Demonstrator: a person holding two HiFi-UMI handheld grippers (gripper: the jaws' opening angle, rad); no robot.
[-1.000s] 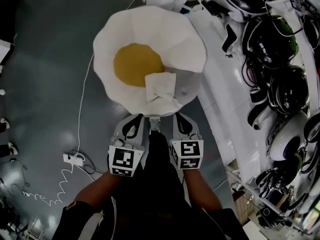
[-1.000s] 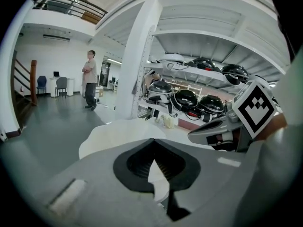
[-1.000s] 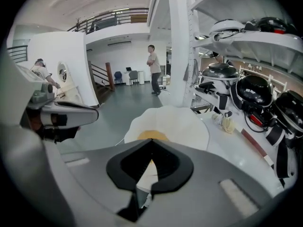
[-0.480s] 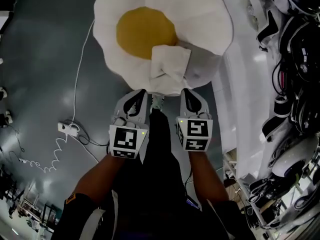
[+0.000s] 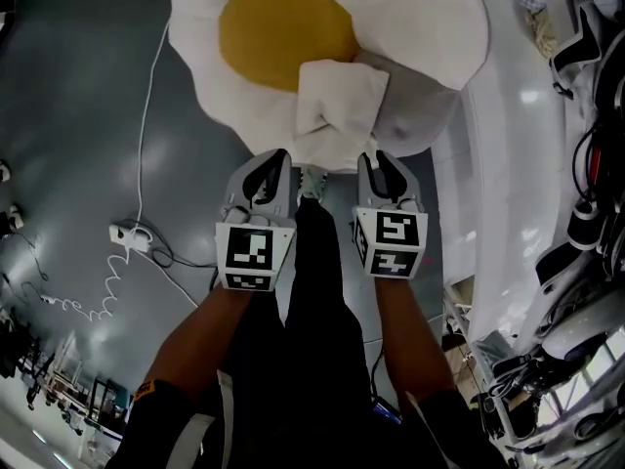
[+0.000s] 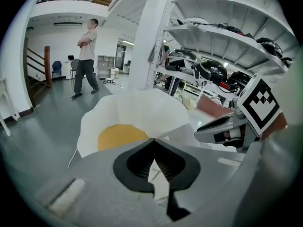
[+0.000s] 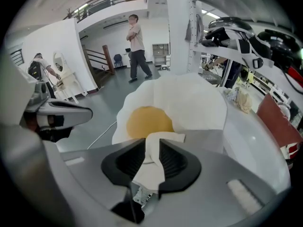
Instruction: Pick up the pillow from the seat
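The seat (image 5: 430, 27) is a big white fried-egg shape with a yellow centre (image 5: 283, 27). A folded white pillow (image 5: 337, 106) lies on its near part, just in front of the yolk. My left gripper (image 5: 271, 159) is at the seat's front edge, left of the pillow's lower corner. In the left gripper view its tips (image 6: 152, 143) meet, holding nothing. My right gripper (image 5: 376, 159) is at the pillow's lower right. Its jaws (image 7: 151, 148) are opening, and the pillow (image 7: 158, 143) shows in the gap without being pressed.
White shelving with helmets and headsets (image 5: 596, 213) runs along the right, close to the seat. A power strip with a coiled cable (image 5: 127, 233) lies on the grey floor at left. A person (image 6: 87, 56) stands far off, and another (image 7: 38, 70) is at the far left.
Both grippers have moved forward, side by side, up to the seat's front edge. The seat and pillow now fill the top of the head view.
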